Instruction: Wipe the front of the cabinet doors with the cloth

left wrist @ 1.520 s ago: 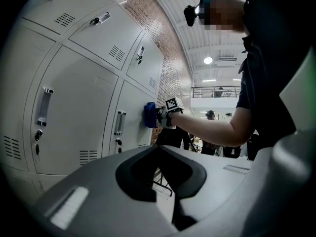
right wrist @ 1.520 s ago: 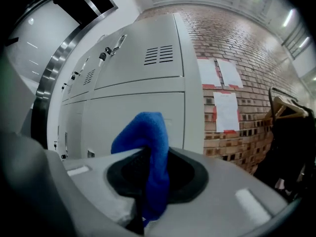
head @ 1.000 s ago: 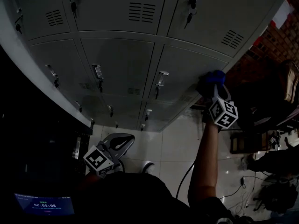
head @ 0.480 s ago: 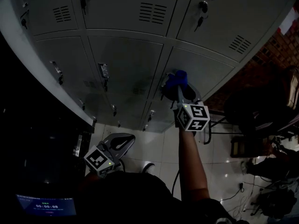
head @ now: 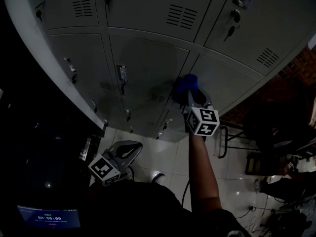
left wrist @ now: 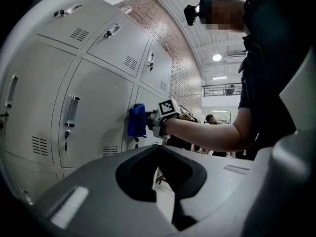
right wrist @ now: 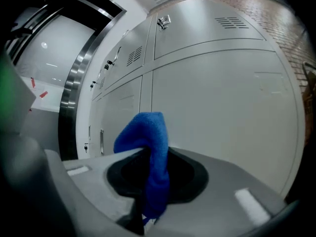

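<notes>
Cloth [right wrist: 148,132], blue, looks soft, light and limp; the right tongs [right wrist: 150,154] pinch its bunched middle, pressing it to the locker doors [head: 148,63]. The left tongs [left wrist: 159,149] sit closed, empty.

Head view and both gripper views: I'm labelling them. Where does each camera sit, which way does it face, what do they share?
Head view: on the person's head, facing steeply down the cabinet doors; shows the left tongs held low, the right tongs and forearm raised.
Left gripper view: on the left tongs, along their shut, empty jaws toward the doors; shows the torso.
Right gripper view: on the right tongs, facing a door closely; jaws shut on the blue cloth.
Shared: blue cloth and doors.
</notes>
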Available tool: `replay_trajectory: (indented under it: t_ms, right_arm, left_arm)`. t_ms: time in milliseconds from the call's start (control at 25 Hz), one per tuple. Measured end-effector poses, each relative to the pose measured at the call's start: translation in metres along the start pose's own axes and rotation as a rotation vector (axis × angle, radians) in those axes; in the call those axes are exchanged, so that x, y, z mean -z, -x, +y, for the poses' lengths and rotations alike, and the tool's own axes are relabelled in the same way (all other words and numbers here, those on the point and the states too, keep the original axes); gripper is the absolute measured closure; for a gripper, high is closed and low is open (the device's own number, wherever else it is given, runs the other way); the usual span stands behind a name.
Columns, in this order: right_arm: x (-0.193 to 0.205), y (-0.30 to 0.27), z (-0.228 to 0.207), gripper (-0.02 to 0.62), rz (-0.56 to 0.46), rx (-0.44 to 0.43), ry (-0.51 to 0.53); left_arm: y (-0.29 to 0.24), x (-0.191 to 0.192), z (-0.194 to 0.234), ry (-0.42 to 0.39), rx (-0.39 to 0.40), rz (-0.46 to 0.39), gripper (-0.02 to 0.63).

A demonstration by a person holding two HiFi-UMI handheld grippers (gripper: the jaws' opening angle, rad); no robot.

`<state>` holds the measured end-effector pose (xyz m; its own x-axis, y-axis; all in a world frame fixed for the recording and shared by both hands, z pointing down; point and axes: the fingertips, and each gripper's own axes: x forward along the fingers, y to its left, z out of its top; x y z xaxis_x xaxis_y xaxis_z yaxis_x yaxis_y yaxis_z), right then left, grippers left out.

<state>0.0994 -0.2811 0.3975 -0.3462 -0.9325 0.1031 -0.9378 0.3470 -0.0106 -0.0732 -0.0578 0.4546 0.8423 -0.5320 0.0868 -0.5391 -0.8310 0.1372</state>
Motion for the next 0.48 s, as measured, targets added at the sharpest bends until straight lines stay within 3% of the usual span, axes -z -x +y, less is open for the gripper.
replay_trajectory:
  t_ms: [480]
  right_arm:
    - [0.013, 0.024, -0.050, 0.528, 0.036, 0.083, -0.008]
  left_arm:
    - [-0.024, -0.006, -0.016, 0.001, 0.057, -0.006, 0.606]
